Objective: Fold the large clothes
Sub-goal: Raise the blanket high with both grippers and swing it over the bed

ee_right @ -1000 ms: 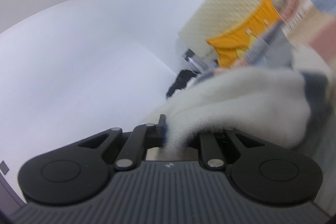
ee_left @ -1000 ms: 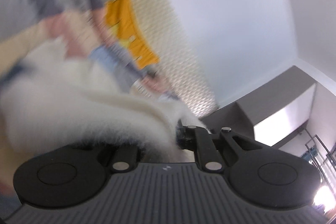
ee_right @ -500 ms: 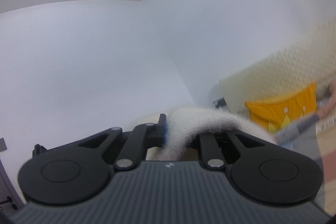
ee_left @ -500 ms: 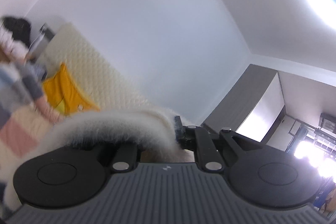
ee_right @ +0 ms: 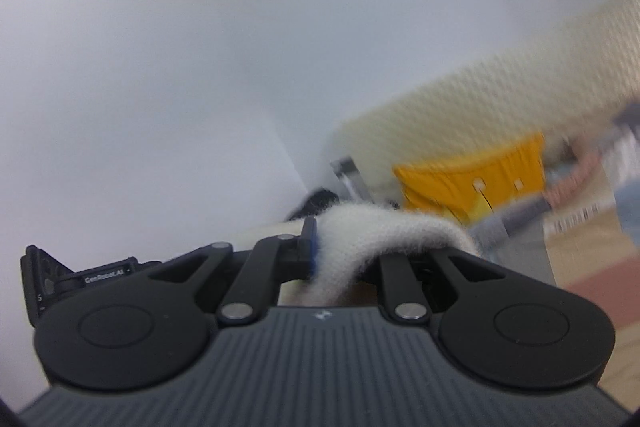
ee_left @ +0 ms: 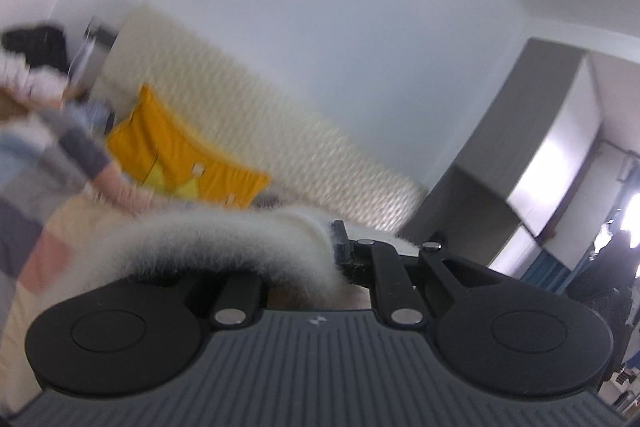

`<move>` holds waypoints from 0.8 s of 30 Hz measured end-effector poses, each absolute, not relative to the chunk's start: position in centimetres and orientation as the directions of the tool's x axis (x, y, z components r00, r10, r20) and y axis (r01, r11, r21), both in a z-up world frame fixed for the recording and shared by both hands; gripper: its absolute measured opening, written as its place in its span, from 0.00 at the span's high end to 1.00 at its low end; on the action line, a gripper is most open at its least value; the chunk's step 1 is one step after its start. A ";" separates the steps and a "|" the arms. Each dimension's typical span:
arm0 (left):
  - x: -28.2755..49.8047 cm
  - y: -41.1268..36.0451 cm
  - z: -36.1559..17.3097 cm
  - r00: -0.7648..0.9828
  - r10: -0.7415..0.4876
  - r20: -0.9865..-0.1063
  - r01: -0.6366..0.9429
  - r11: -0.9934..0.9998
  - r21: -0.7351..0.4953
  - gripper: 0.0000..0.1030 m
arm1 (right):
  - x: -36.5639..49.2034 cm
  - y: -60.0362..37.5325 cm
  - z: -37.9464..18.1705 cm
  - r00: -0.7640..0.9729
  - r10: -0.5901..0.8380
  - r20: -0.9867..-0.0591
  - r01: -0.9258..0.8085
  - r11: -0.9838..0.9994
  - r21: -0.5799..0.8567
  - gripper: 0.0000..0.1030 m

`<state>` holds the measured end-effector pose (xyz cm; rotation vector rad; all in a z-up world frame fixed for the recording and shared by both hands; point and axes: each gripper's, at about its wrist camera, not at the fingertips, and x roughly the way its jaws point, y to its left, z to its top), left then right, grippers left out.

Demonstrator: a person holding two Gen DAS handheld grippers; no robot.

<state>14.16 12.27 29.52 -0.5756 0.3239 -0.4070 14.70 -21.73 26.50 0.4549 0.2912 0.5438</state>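
Both grippers pinch the same white fluffy garment, each at one edge. On the left wrist view, the left gripper has its jaws pressed together on the fluffy garment, and the cloth bends over the left side of the gripper in a thick, hairy roll. On the right wrist view, the right gripper is closed in the same way on the garment, which comes out between the jaws and falls over the right side. A small blue pad shows just beside the cloth there.

Behind the left gripper I see a cream padded headboard that leans against a white wall. A yellow cloth lies in front of the headboard. At the far left there is a blanket with grey, blue and pink squares, but it is blurred. To the right stands a grey wardrobe, and bright light comes from the far right edge.

The right wrist view shows mostly the white wall, the same headboard and the yellow cloth. Everything at the right edge is too blurred to tell.
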 end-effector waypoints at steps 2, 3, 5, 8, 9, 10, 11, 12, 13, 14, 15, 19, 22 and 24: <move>18.4 11.9 26.1 0.861 -0.454 -0.229 0.244 0.765 -0.596 0.86 | 18.5 -22.3 23.0 0.824 0.532 -0.195 -0.375 0.770 0.517 0.85; 20.4 11.6 24.0 0.859 -0.446 -0.251 0.225 0.770 -0.597 0.86 | 19.9 -22.5 21.8 0.825 0.525 -0.208 -0.353 0.768 0.534 0.85; 25.1 11.2 20.5 0.853 -0.435 -0.289 0.194 0.778 -0.598 0.86 | 25.2 -21.9 19.4 0.828 0.507 -0.240 -0.317 0.776 0.545 0.84; 32.5 10.6 14.7 0.838 -0.419 -0.348 0.150 0.791 -0.593 0.86 | 31.0 -21.7 15.9 0.832 0.473 -0.289 -0.267 0.798 0.540 0.84; 36.1 10.6 12.1 0.834 -0.414 -0.366 0.137 0.796 -0.589 0.86 | 31.9 -21.7 14.7 0.829 0.471 -0.303 -0.254 0.799 0.545 0.84; 39.5 10.4 9.5 0.828 -0.408 -0.384 0.127 0.804 -0.581 0.86 | 33.0 -21.7 13.5 0.824 0.469 -0.318 -0.242 0.799 0.550 0.84; 43.1 10.2 6.6 0.824 -0.395 -0.406 0.118 0.821 -0.558 0.86 | 34.7 -21.7 11.8 0.820 0.465 -0.335 -0.231 0.803 0.550 0.84; 45.5 9.8 4.2 0.820 -0.381 -0.427 0.114 0.840 -0.531 0.86 | 35.8 -21.5 10.4 0.814 0.461 -0.353 -0.224 0.811 0.541 0.84; 48.3 9.4 1.7 0.813 -0.366 -0.452 0.110 0.860 -0.498 0.86 | 37.9 -21.3 8.2 0.807 0.456 -0.374 -0.222 0.822 0.525 0.84; 50.8 8.9 -0.8 0.805 -0.351 -0.479 0.109 0.880 -0.462 0.86 | 38.9 -21.0 6.3 0.801 0.456 -0.388 -0.224 0.829 0.512 0.84; 53.5 8.5 -3.5 0.799 -0.343 -0.494 0.110 0.891 -0.440 0.86 | 40.3 -20.9 4.7 0.796 0.453 -0.401 -0.223 0.835 0.502 0.84; 59.8 7.3 -11.5 0.765 -0.309 -0.565 0.110 0.927 -0.357 0.86 | 44.3 -21.1 -2.4 0.779 0.443 -0.443 -0.185 0.838 0.513 0.84; 62.2 7.2 -16.3 0.736 -0.303 -0.605 0.095 0.931 -0.352 0.86 | 46.7 -21.4 -7.8 0.756 0.433 -0.491 -0.134 0.836 0.532 0.84; 62.6 7.2 -18.3 0.732 -0.291 -0.616 0.092 0.938 -0.334 0.86 | 47.3 -21.6 -10.7 0.744 0.429 -0.513 -0.092 0.826 0.557 0.84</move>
